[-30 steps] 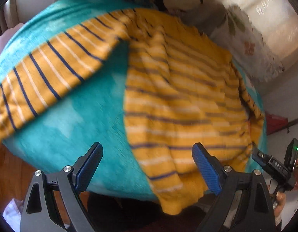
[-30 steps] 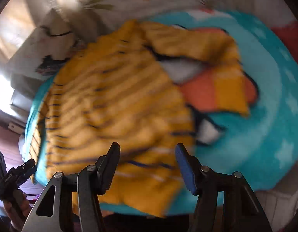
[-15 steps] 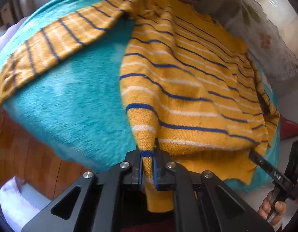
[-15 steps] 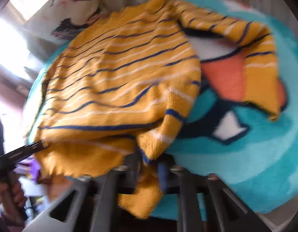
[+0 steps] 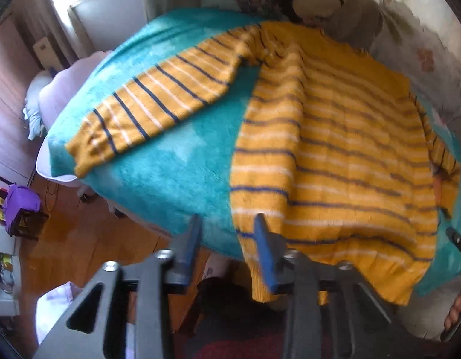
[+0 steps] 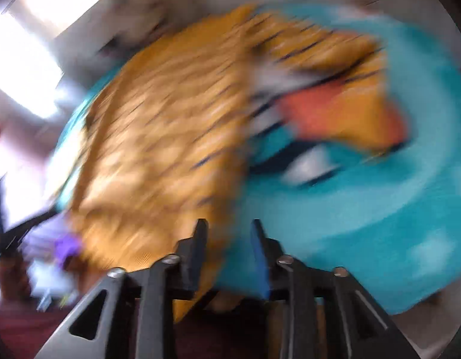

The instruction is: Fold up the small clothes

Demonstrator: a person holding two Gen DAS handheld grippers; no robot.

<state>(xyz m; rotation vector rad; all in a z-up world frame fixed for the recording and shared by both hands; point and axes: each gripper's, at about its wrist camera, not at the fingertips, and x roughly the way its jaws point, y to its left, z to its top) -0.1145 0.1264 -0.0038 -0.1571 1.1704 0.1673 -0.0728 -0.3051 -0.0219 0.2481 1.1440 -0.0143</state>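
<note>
The left gripper (image 5: pixel 227 248) stands parted, holding nothing — the striped yellow sweater (image 5: pixel 335 155) lies flat on the teal blanket (image 5: pixel 170 161), its hem draped over the near edge beside the right finger. The right gripper (image 6: pixel 227 251), blurred, is likewise apart and empty over the hem.

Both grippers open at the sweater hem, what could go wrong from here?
1. The sweater hem hangs over the blanket edge; unheld, it may slide toward the floor.
2. The left gripper has only its right finger against the hem; closing here may miss the cloth.
3. The right gripper view is badly blurred, so a regrasp could land off the hem.
</note>
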